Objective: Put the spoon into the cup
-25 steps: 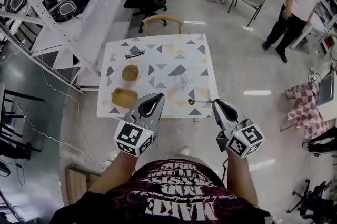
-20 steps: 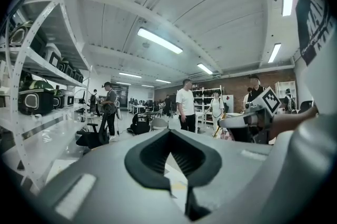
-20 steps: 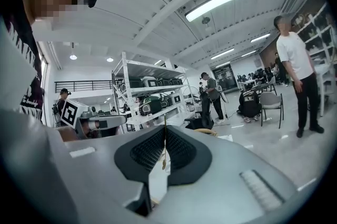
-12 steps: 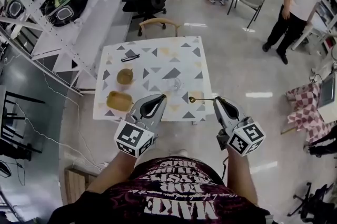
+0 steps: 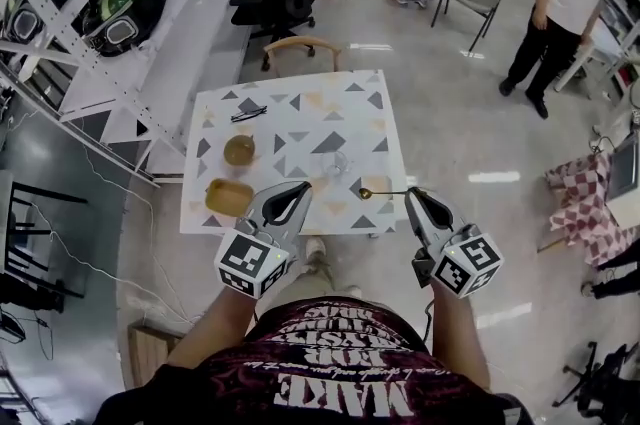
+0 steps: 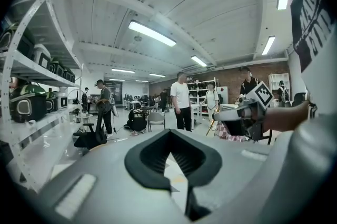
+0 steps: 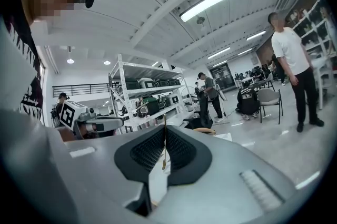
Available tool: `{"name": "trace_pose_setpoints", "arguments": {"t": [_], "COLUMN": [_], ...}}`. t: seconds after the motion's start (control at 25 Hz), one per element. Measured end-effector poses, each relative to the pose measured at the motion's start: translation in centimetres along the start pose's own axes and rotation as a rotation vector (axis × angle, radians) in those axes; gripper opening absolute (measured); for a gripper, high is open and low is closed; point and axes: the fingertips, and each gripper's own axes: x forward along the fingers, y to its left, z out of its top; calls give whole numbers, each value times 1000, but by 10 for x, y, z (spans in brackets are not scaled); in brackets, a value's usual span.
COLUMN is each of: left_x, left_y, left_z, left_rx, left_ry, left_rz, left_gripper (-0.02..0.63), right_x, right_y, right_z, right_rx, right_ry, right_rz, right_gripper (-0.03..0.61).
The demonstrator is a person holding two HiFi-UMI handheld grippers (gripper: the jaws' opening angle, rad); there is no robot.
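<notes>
The right gripper has its jaws clamped on the handle end of the spoon. The spoon is held level, with its bowl pointing left above the near right part of the worktop. The clear cup stands on the worktop, near the spoon's bowl but apart from it. The left gripper has its jaws together with nothing between them, near a brown dish.

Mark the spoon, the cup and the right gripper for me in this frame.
spoon (image 5: 385, 192): head view, middle of its handle.
cup (image 5: 339, 164): head view, its clear side wall.
right gripper (image 5: 407, 194): head view, between the jaw tips, which clamp the spoon's handle end.
</notes>
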Motion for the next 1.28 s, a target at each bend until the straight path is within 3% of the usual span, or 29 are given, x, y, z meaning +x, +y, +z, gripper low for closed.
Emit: {"name": "trace_pose_setpoints", "arguments": {"t": [0.28, 0.88, 1.28], "left_x": [22, 38, 51], "left_y": [23, 72, 88], "left_z": [20, 18, 1], "left_rx": [31, 13, 12], "left_ry": [-42, -23, 22], "left_rz": [-41, -20, -31], "left_gripper": [3, 3, 3], "right_x": [22, 77, 99], "right_y": [-7, -22, -37], "right_z": [14, 31, 20], "right_rx": [-15, -15, 23], "right_ry": [-24, -22, -5], "right_rz": [-18, -10, -30], "right_gripper": [34, 34, 34]}}
